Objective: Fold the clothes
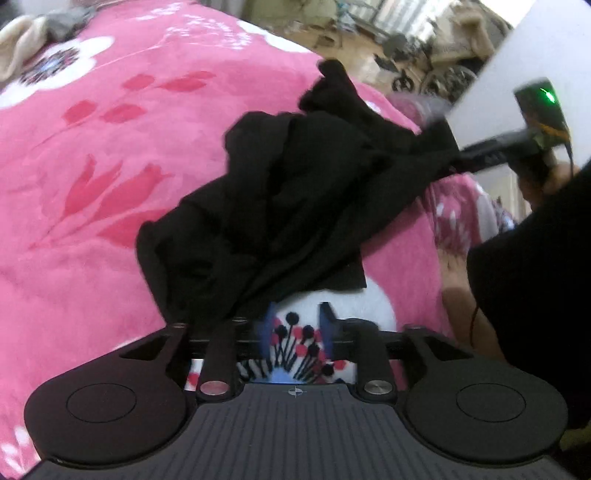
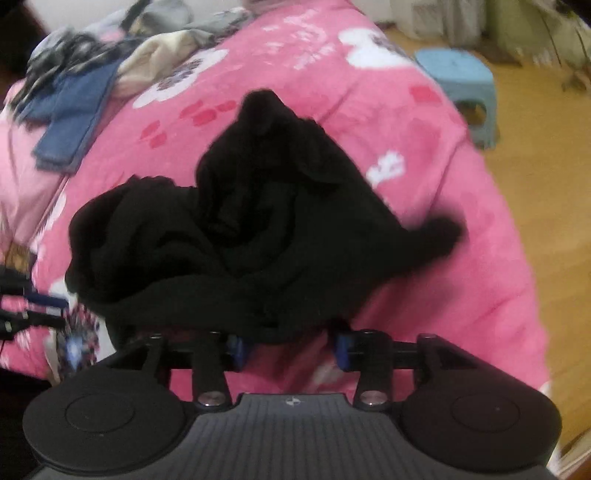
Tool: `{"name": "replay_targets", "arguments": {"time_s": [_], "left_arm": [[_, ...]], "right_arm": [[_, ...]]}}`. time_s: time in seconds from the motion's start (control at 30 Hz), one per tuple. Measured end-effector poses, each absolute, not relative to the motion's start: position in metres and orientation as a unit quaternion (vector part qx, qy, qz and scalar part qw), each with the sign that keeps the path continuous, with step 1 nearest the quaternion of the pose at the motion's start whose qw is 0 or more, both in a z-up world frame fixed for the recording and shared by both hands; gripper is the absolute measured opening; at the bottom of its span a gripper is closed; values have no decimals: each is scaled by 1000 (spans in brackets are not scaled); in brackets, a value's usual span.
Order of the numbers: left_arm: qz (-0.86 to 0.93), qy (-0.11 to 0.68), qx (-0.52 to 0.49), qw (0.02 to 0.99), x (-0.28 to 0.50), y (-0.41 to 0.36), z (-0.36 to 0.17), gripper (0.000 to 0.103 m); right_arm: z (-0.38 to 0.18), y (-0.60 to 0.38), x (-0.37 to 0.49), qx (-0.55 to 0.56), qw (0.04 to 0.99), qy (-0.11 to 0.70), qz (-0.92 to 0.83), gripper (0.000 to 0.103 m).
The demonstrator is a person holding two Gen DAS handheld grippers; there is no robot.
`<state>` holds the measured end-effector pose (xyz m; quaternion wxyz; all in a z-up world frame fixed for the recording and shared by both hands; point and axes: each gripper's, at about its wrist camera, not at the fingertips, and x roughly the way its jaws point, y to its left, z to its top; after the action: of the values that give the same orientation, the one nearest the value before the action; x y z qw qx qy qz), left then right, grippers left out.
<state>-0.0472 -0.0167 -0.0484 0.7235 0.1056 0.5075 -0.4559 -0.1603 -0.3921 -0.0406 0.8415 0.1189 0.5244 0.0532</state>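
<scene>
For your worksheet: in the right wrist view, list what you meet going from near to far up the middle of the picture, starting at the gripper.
right gripper → crumpled black garment → bare stretch of pink floral blanket → pile of grey and beige clothes at the far edge.

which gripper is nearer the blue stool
Right. The blue stool stands on the floor beyond the bed's right edge in the right wrist view, past the right gripper and the black garment. The left gripper works further along the bed; its view shows no stool.
</scene>
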Motion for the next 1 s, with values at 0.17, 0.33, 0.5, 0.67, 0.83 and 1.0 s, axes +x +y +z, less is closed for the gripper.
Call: {"name": "replay_targets", "arguments": {"time_s": [0.17,0.33,0.5,0.67,0.83,1.0], "left_arm": [[-437,505,54,742,-42,8,-35,44],[-422,474,38,772,-36,10,-27,51],[-420,450,31,787,-21,-15,-31,51],[-411,439,20,799,-7,-39,-38,51],[-399,448,10,800,2,-51,-51,40],[-388,456,-16,801,5,-52,-57,10]], "right_arm": [[-3,-407,-170,87,843,518,114,53],[24,-433,-167,167,860,464,130,62],[13,-415,-131,220,863,432,139,64],[-13,-364,-88,133,869,454,146,64],[-40,-360,-53,130,870,465,95,63],[-64,-364,-35,156,865,469,84,34]]}}
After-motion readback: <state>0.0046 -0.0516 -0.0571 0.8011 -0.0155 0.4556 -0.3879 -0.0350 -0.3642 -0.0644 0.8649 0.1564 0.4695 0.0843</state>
